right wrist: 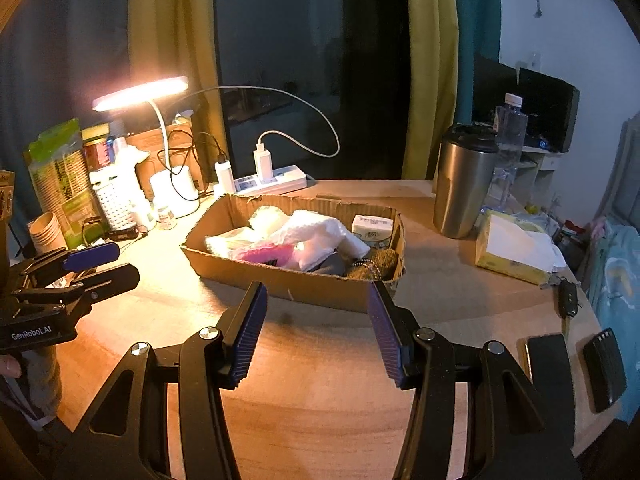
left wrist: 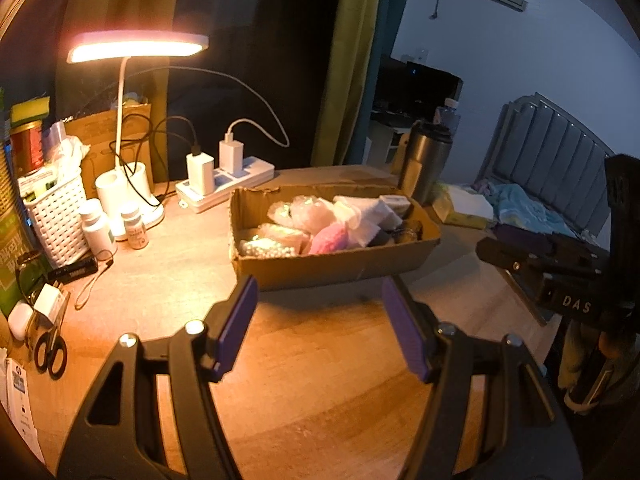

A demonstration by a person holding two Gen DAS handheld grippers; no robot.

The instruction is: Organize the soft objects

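Note:
A shallow cardboard box (left wrist: pixel 336 266) (right wrist: pixel 280 280) sits mid-table. It holds soft things: a pink fluffy piece (left wrist: pixel 330 239) (right wrist: pixel 266 255), white cloths (left wrist: pixel 362 216) (right wrist: pixel 316 236), clear wrapped bundles (left wrist: pixel 304 210), a tissue pack (right wrist: pixel 372 227) and a dark brown fuzzy item (right wrist: pixel 376 262). My left gripper (left wrist: pixel 320 324) is open and empty, just in front of the box. My right gripper (right wrist: pixel 318 332) is open and empty, also just short of the box's near wall. The left gripper also shows at the left of the right wrist view (right wrist: pixel 96 266).
A lit desk lamp (left wrist: pixel 136 46), power strip (left wrist: pixel 228 184), white basket (left wrist: pixel 56 216), pill bottles (left wrist: pixel 96 226) and scissors (left wrist: pixel 50 354) crowd the left. A steel tumbler (right wrist: pixel 464 184), tissue box (right wrist: pixel 516 250), car key (right wrist: pixel 568 300) and phones (right wrist: pixel 548 360) lie at the right.

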